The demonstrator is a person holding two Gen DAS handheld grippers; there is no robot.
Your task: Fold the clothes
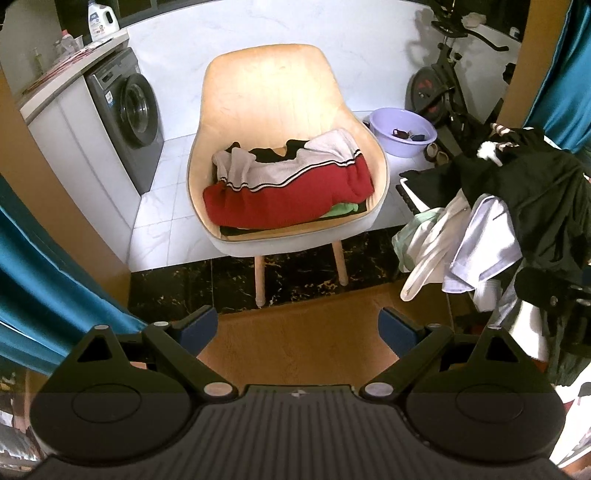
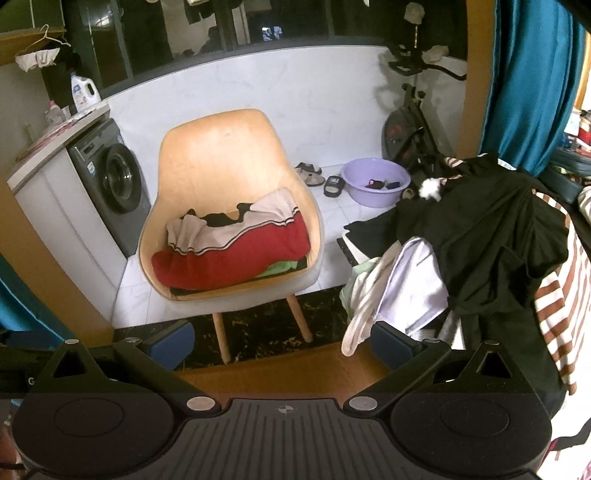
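A folded red and cream sweater lies on top of a small stack of clothes on the seat of a tan shell chair. To the right a heap of unfolded clothes hangs over something, black garments on top, white and pale ones below. My left gripper is open and holds nothing, well short of the chair. My right gripper is open too, its right finger close to a dangling white garment.
A grey washing machine stands left under a counter with a detergent bottle. A purple basin, slippers and an exercise bike sit behind. Teal curtains hang at both sides. Brown floor lies below the grippers.
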